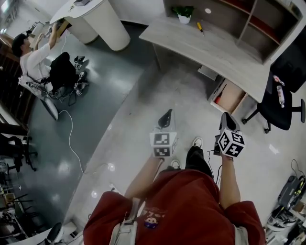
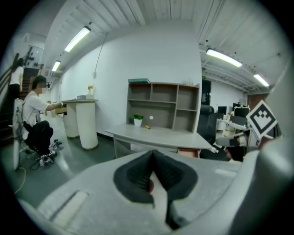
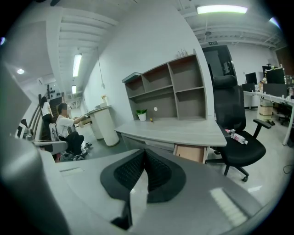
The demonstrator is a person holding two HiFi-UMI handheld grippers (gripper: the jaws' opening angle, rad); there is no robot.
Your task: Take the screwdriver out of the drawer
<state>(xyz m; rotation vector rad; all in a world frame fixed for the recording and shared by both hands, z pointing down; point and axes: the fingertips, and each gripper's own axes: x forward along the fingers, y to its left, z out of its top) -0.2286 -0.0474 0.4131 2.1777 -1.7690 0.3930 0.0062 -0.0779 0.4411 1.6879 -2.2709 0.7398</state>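
At the far left a seated person (image 1: 33,55) is occupied at a white rounded counter (image 1: 98,21), well apart from the work. Nearer the middle the left gripper (image 1: 165,117) is held out ahead of the body and tipped a little downward. Its jaws are closed together on nothing, as is plain in the left gripper view, where the dark pads (image 2: 138,174) meet at their tips. It is judged to be carried that way because nothing has been reached yet: the desk (image 1: 224,52) stands well ahead across open floor. On the desk top a potted plant (image 1: 183,13) and, just right of it, a small yellow-handled tool (image 1: 200,27) are set before the shelf unit (image 1: 248,21), whose compartments are seen to be nearly bare. Under the desk's right end the drawer (image 1: 235,98) is already pulled out. The screwdriver (image 1: 220,94) is taken to be the thin red-and-dark thing lying along its left wall, though it is too small to be named for certain; nothing else is seen in the drawer. The right gripper (image 1: 227,120) is pointed toward that drawer, its jaws likewise pressed together and empty, so they must be parted before any grasp. Farthest right a black office chair (image 1: 279,107) is parked near the drawer with a bottle (image 1: 279,94) lying on its seat, and it is judged a possible obstruction to the approach.
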